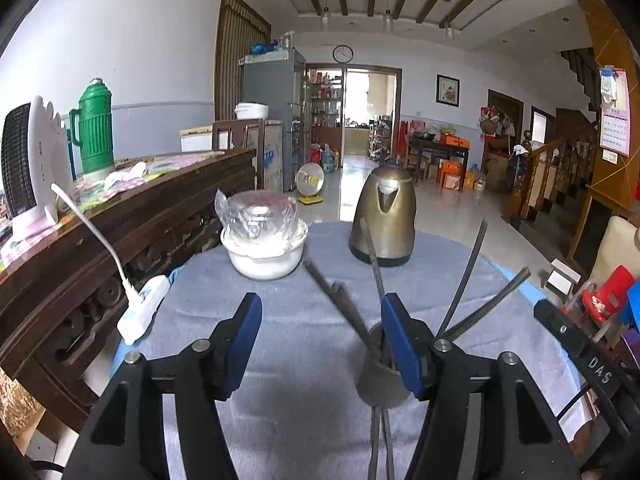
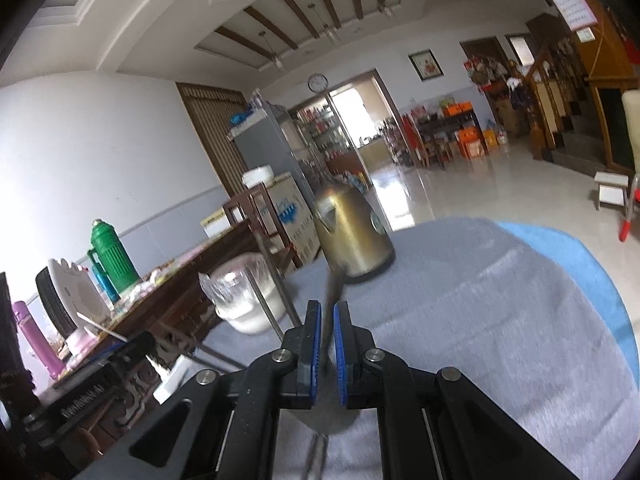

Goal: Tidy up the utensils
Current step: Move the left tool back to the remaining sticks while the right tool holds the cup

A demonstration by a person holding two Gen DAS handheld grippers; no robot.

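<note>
A small metal cup [image 1: 370, 384] stands on the grey-clothed round table [image 1: 280, 340]. Several thin metal utensils [image 1: 466, 276] stick out of the cup and fan apart. My left gripper [image 1: 320, 302] is open just before the cup. Its right blue pad [image 1: 400, 348] covers part of the cup, and nothing is pressed between the pads. In the right wrist view my right gripper [image 2: 327, 308] is shut on one thin utensil handle [image 2: 333, 286] that rises between its pads. The cup [image 2: 325, 420] shows dimly under the jaws. Other utensils [image 2: 276, 300] lean away to the left.
A brass-coloured kettle [image 1: 384, 220] and a white bowl holding a plastic-wrapped glass [image 1: 264, 252] stand at the table's far side. A white power strip [image 1: 144, 314] hangs off the left edge beside a dark wooden sideboard [image 1: 120, 232]. Red and blue items [image 1: 608, 292] crowd the right edge.
</note>
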